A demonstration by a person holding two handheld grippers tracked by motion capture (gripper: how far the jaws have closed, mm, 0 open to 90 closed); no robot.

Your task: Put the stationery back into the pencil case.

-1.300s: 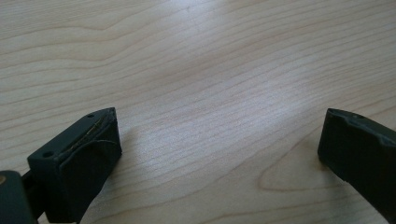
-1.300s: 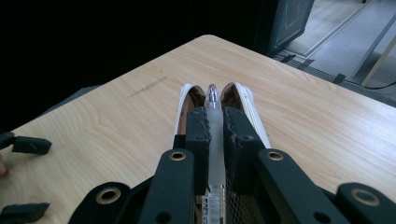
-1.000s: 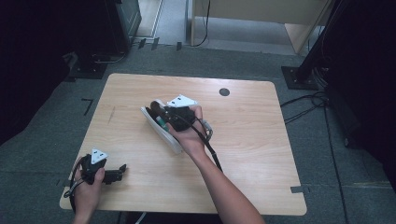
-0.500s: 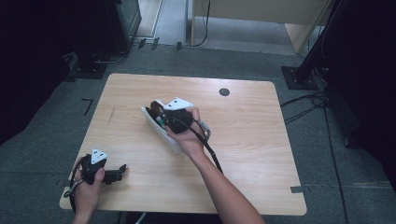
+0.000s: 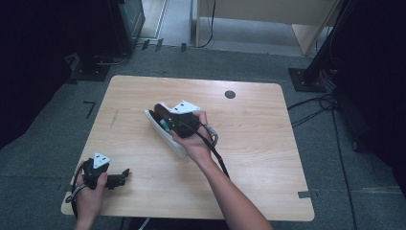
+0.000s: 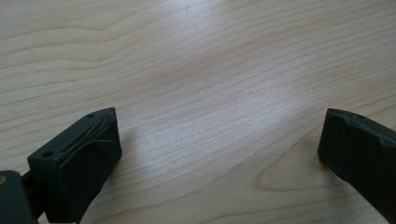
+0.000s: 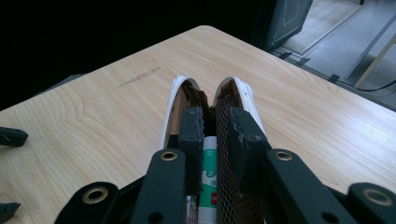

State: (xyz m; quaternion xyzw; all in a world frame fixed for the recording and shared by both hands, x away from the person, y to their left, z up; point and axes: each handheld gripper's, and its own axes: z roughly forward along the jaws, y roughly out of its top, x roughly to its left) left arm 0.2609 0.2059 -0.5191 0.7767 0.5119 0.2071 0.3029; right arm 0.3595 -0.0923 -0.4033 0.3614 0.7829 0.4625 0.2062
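A pair of white shoes (image 5: 168, 132) lies side by side near the middle of the wooden table (image 5: 268, 158), a little toward its left half, with the long axis slanting from the far left toward the near edge. In the right gripper view the two shoes (image 7: 212, 100) show their brown insides, openings facing the camera, and their inner walls meet between the black jaws. The right gripper (image 5: 165, 119) sits on top of the shoes, held by the right hand (image 5: 194, 139), whose forearm comes in from the near edge. Its jaws stand narrow, one reaching down into each shoe, with the touching inner walls caught in the slim gap; they have just been easing apart a little, and the shoe walls are there between them. A green and white label (image 7: 208, 179) shows low down between the jaws. The left gripper (image 5: 119, 178) rests at the near left corner of the table, gripped by the left hand (image 5: 91, 189), well apart from the shoes. In the left gripper view its jaws stand wide over bare wood (image 6: 210, 84), with nothing between them.
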